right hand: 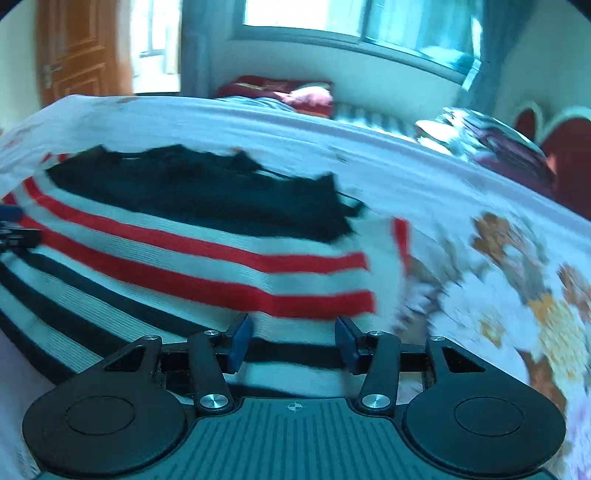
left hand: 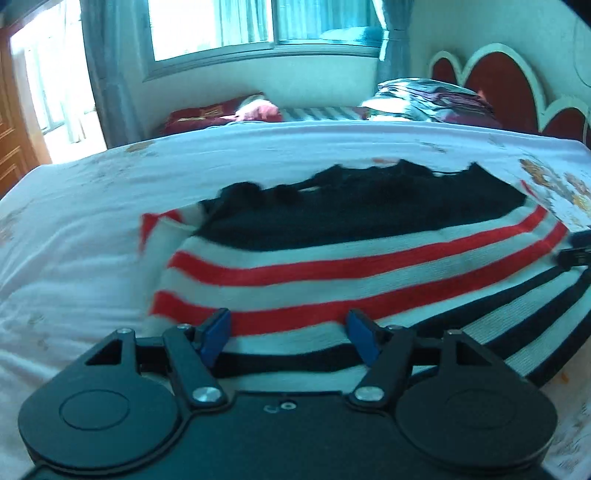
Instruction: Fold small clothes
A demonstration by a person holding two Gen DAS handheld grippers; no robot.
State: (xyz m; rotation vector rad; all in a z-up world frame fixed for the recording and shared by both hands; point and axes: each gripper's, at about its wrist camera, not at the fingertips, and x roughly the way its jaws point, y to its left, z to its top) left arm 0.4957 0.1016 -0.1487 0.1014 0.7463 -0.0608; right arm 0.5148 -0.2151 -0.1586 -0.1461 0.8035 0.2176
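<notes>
Both wrist cameras sit just behind their own fingers and look forward and down, close over the striped sweater (left hand: 332, 266) spread on the bed (left hand: 92, 206). The left view takes the sweater from its left end, the right view (right hand: 207, 258) from its right end. Both face the window (left hand: 221, 29) beyond the sweater and share the sweater, window and red headboard (left hand: 509, 85).

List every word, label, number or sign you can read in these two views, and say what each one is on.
No readable text in either view.
Red pillow at the far side of the bed: gold marks, too blurred to read.
Striped sweater: stripes only, no lettering.
Bedsheet: flower print, no words.
</notes>
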